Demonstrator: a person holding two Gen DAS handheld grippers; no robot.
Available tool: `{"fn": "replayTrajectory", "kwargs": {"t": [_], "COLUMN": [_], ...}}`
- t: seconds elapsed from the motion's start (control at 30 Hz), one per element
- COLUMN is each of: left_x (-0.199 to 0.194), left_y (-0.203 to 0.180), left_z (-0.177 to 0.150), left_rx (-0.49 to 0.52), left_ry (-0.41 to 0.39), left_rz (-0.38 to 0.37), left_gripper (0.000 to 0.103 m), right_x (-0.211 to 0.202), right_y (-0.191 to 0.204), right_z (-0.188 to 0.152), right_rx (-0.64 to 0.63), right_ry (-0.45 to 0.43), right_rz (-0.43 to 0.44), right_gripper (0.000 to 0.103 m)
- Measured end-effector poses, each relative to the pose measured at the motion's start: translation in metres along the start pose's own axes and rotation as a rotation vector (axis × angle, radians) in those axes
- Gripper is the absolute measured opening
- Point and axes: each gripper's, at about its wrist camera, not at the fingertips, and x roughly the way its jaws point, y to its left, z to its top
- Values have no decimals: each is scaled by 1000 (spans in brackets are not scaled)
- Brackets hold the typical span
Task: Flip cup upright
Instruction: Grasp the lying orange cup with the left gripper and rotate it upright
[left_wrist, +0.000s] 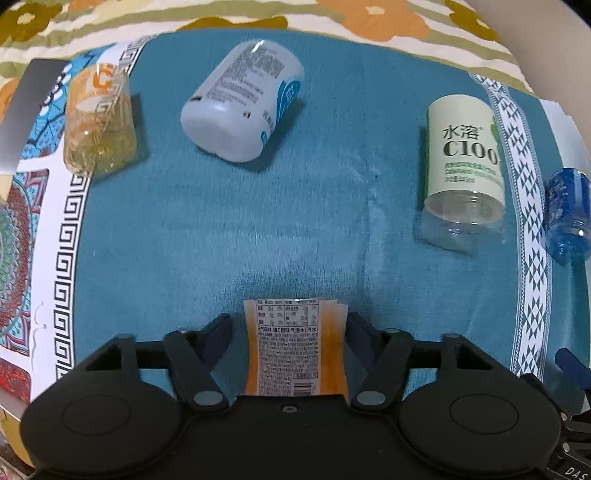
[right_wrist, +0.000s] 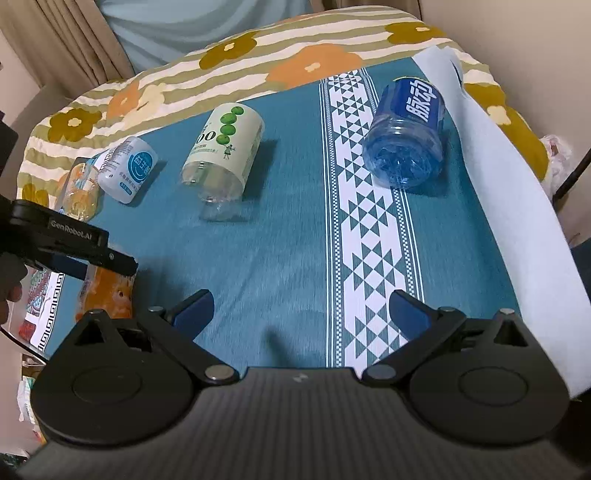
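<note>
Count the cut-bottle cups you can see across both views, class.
5: orange cup in the left tongs; yellow cup far left; white cup; green-label cup; blue cup far right. None seem hidden.

In the left wrist view, the lower part of the orange cup (left_wrist: 295, 347) is hidden behind the left gripper (left_wrist: 290, 328) body at 6 o'clock, and its small label print cannot be read. The blue cup (left_wrist: 567, 214) at 3 o'clock is squeezed against the lens rim. In the right wrist view, the orange cup (right_wrist: 107, 295) at 9 o'clock is partly covered by the left gripper (right_wrist: 79, 247). At 10 o'clock, the yellow cup (right_wrist: 79, 192) is too small to read.
</note>
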Motion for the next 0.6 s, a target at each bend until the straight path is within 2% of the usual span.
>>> {"fn": "replayTrajectory", "kwargs": {"t": [0.03,0.47,0.6], "left_x": [3,-5,-30], "left_y": [1,-1,-1], "left_z": [0,1,-3], "left_rx": [-4,29,42], "left_ry": [8,-24,-120], "left_rz": [-9,-50,-71], "left_gripper": [60,57,57], "right_x": [1,7,2], "right_y": [-1,1,4], "right_z": [1,1,2], "right_rx": [2,12,19], "right_ry": [0,10,-1], "right_rz": [0,2,9], "right_gripper": [103,103,103]}}
